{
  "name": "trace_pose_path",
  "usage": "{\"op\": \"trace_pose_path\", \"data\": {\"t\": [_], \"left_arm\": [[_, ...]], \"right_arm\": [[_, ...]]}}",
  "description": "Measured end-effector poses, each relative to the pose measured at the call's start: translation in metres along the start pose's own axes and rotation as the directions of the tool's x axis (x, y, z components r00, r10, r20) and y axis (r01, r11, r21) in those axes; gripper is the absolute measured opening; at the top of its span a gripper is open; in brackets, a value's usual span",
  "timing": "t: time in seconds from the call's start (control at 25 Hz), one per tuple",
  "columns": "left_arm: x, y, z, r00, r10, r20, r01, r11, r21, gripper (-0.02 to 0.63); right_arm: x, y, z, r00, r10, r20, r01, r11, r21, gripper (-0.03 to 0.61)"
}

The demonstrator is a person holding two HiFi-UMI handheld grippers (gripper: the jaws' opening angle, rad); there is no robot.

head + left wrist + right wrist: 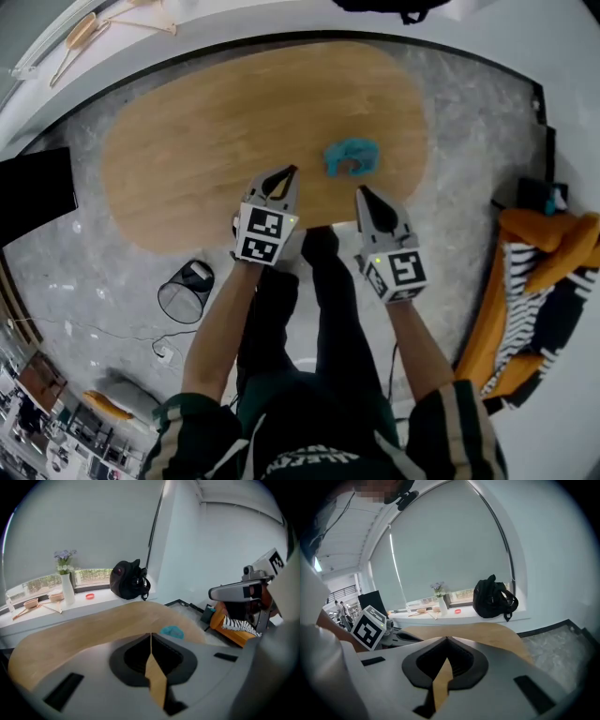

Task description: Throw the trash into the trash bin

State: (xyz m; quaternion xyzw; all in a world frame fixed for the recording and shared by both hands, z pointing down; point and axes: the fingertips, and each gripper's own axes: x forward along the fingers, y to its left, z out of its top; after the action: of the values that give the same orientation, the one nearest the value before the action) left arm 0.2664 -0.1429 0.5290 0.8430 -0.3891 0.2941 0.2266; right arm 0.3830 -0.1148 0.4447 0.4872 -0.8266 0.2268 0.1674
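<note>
Left gripper (151,635), closed, partly hides the blue trash (172,630) behind it.

— What lies on the oval wooden table (216,131)?
— A crumpled blue wad of trash (352,157), toward its right end.
— And on the grey stone floor (94,272)?
— A black mesh trash bin (185,292), near the table's near edge.

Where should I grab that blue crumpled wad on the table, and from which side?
Pinch the blue wad across its bunched middle, coming from above on the near side with the right gripper, the closer one. It lies low and crumpled on the table, with no handle.
</note>
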Motion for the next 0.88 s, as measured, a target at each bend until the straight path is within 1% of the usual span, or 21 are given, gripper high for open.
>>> {"op": "trace_pose_path", "data": {"t": [0.12,0.16,0.24,0.28,0.48,0.64,0.88], "left_arm": [[0.027,-0.021,-0.001,0.999,-0.035,-0.03,0.035,0.999,0.023,0.004],[0.036,-0.027,-0.004,0.998,-0.049,-0.047,0.05,0.999,0.022,0.038],[0.056,-0.04,-0.011,0.993,-0.081,-0.088,0.081,0.997,-0.003,0.174],[0.065,-0.046,-0.015,0.99,-0.093,-0.106,0.092,0.996,-0.014,0.187],[0.1,-0.065,-0.042,0.976,-0.113,-0.188,0.109,0.994,-0.031,0.196],[0.117,-0.068,-0.062,0.962,-0.096,-0.256,0.087,0.995,-0.047,0.195],[0.144,-0.071,-0.082,0.945,-0.091,-0.313,0.081,0.996,-0.046,0.195]], "right_arm": [[-0.012,-0.026,-0.008,0.999,-0.035,-0.001,0.035,0.999,0.028,-0.002],[-0.016,-0.033,-0.01,0.999,-0.045,-0.003,0.045,0.998,0.039,-0.002],[-0.022,-0.048,-0.016,0.998,-0.059,-0.008,0.059,0.997,0.049,-0.002],[-0.025,-0.054,-0.02,0.998,-0.064,-0.013,0.065,0.997,0.05,-0.002],[-0.031,-0.073,-0.037,0.996,-0.074,-0.041,0.077,0.995,0.059,-0.002],[-0.036,-0.087,-0.044,0.995,-0.088,-0.052,0.093,0.991,0.096,-0.002],[-0.037,-0.102,-0.05,0.993,-0.093,-0.071,0.1,0.99,0.103,-0.002]]}}
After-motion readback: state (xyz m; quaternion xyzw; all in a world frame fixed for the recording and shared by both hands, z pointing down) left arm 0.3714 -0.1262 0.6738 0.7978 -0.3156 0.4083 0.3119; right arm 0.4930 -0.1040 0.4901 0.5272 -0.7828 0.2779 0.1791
